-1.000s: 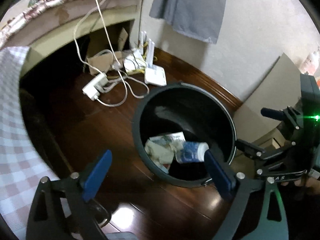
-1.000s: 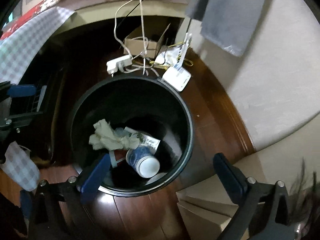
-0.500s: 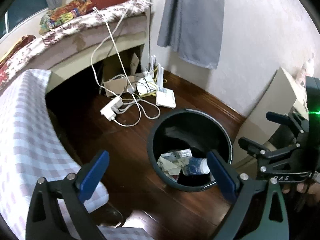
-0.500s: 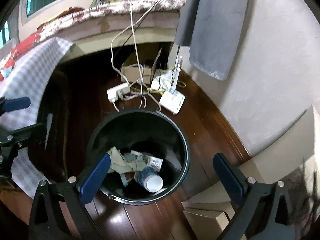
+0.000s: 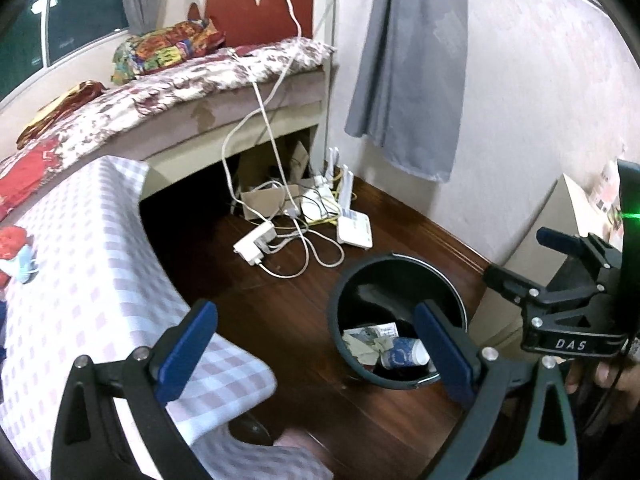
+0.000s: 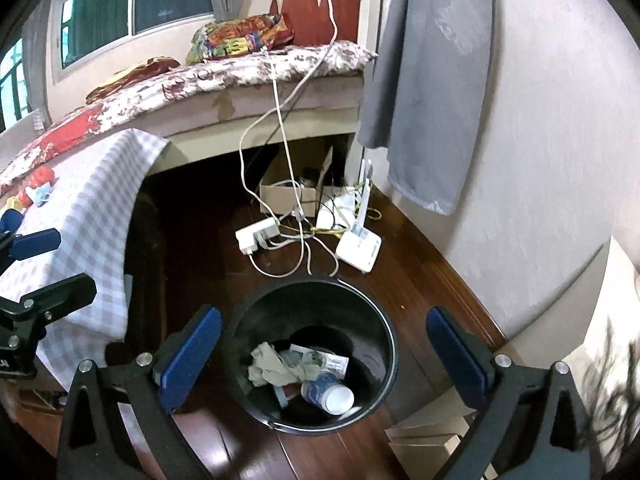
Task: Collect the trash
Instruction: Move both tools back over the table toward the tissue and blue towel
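Bed [image 6: 248, 80] with patterned cover runs along the far wall; a checked cloth [image 5: 80, 264] drapes over the furniture at my left, its corner hanging toward the dark wood floor [image 6: 200, 256]. Grey garment [image 6: 432, 80] hangs on the wall at right. Black trash bin [image 6: 384, 328] stands on the floor near the wall's baseboard, upright, directly below my right gripper [image 6: 322, 354]. My left gripper [image 5: 316, 350] is above the floor between cloth edge and bin. Both sets of jaws are spread wide, blue pads well apart, nothing held in either. White power strip [image 6: 256, 236] and router [image 6: 360, 246] lie on the floor by the bed's corner, cables tangled between them, a cardboard box [image 6: 280, 196] just behind. Inside the bin, at the bottom: crumpled paper [image 6: 272, 368], a printed wrapper [image 6: 334, 362], and a blue paper cup [image 6: 326, 392] lying on its side, touching the paper.
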Tool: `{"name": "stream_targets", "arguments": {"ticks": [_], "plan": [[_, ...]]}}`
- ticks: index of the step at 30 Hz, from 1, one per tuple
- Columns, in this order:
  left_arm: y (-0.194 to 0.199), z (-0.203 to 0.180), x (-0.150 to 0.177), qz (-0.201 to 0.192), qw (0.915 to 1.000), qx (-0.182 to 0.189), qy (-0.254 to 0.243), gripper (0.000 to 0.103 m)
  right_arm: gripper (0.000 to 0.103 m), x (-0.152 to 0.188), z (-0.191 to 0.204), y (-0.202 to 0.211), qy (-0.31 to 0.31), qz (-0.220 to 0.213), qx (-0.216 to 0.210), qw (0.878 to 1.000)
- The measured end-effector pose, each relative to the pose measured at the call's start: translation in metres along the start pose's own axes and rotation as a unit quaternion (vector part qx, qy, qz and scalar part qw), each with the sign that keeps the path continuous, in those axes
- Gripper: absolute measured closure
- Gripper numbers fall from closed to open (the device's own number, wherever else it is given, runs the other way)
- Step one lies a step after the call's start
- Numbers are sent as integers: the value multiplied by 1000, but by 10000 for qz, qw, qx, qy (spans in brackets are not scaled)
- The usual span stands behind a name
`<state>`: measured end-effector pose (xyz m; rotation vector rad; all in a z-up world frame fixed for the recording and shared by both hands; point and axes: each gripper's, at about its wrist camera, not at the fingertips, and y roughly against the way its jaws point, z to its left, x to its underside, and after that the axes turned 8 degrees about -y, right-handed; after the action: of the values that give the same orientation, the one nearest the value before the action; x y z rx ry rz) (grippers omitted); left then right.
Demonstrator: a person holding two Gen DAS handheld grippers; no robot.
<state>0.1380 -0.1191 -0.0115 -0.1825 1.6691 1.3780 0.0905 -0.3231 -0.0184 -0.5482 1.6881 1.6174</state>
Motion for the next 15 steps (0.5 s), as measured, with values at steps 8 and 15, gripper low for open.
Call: {"name": "stream_targets", "arguments": {"ticks": [8, 15], "plan": [[24, 31, 7, -177, 9992, -246, 270, 3, 0, -13, 33, 17, 179, -258, -199, 9993], [46, 61, 21, -292, 9967, -519, 556, 3, 0, -19, 77, 26, 429, -393, -533, 9969]]}}
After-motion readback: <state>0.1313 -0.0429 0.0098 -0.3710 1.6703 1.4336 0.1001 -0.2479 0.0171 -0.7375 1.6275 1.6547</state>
